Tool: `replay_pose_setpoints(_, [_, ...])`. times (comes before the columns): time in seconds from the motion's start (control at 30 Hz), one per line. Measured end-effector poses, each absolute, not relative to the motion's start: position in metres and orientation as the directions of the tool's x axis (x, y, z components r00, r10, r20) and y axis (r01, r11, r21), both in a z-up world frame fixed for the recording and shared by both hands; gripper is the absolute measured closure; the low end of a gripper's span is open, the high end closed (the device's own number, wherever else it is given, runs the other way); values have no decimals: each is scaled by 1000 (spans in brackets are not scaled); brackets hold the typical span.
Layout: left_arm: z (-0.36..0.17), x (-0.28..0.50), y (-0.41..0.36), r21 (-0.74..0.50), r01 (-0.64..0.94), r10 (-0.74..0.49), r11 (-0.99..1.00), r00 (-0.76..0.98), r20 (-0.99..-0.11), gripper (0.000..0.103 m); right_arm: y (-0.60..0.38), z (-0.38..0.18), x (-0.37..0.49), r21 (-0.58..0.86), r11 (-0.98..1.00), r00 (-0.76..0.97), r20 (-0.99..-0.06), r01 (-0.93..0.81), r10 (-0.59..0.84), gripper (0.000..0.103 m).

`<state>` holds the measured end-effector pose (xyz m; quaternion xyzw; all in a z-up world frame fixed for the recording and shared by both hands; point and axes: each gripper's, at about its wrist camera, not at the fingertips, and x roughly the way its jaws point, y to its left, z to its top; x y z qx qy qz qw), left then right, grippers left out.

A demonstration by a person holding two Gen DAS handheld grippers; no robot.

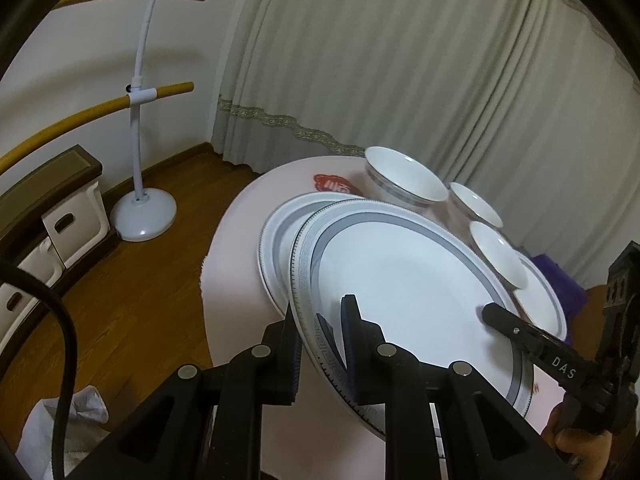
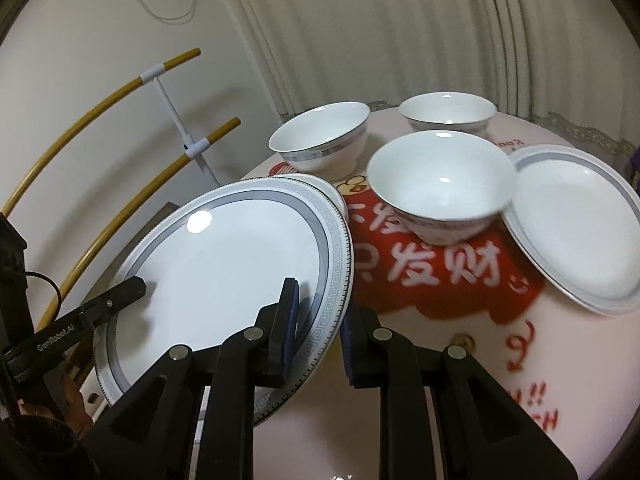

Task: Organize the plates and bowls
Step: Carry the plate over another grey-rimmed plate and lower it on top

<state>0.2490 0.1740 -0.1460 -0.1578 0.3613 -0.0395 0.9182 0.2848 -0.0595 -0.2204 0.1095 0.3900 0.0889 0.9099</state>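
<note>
Between both grippers' [image 1: 318,344] pads, plate [image 1: 404,280]

- A home, likely a living or bedroom corner.
- Pleated curtains [image 1: 400,60] with a lace band hang at twelve o'clock.
- Wood floor [image 1: 132,300] at eight o'clock.
- A white clothes rack [image 1: 140,120] stands at ten o'clock.
- A low cabinet [image 1: 52,208] sits at nine o'clock.
</note>
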Motion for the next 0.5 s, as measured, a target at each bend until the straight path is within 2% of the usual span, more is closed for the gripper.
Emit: replay_pose_setpoints(0.5, [-161,302,180,-328,-52,-193,943,718,-669,88,-52,-235,322,251,966,658,-718,-61,228,82])
